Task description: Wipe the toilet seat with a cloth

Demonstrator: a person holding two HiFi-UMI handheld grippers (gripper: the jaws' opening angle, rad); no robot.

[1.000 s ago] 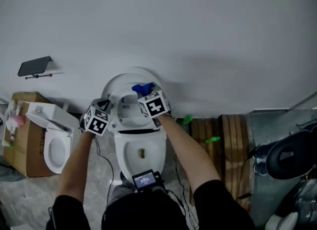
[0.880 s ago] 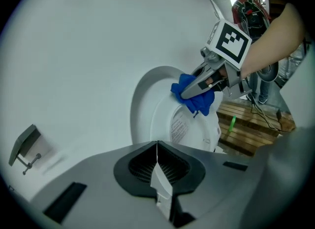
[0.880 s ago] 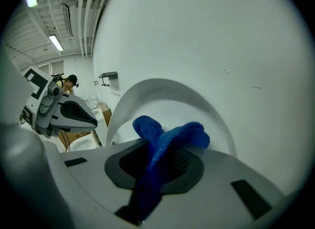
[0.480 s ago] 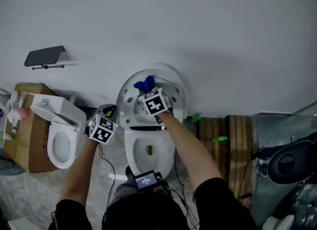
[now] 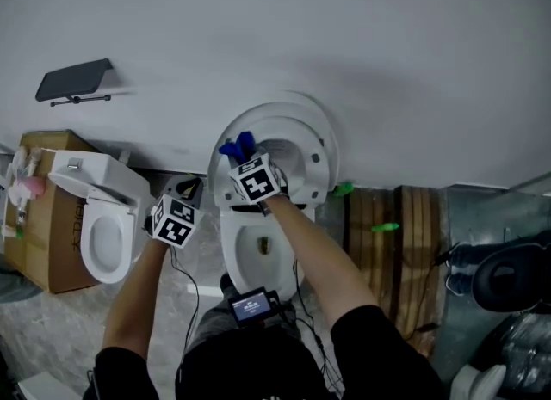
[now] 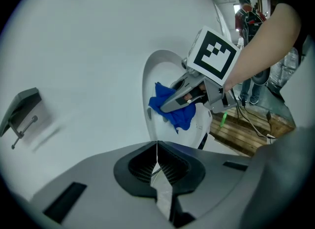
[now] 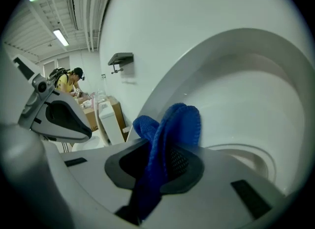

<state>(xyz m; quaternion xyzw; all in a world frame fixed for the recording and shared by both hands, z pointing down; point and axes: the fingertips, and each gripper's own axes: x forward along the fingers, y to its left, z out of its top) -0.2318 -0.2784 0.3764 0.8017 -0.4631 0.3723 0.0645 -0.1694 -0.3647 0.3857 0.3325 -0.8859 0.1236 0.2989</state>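
Pinching blue cloth [image 7: 170, 134], right gripper [image 7: 158, 161] seemingly touches toilet seat [image 5: 320, 153].

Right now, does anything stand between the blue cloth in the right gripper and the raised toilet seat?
Nothing visible does. The blue cloth, clamped in the right gripper, is at the rim of the toilet seat; the left gripper, shut and empty, stands aside.

Pinching the left gripper [image 6: 157, 166] fully closed on nothing, pointing it down at a slant. Clamping the right gripper [image 7: 160, 169] on the cloth [image 7: 172, 124], right forearm [image 5: 306, 256] stretching forward.
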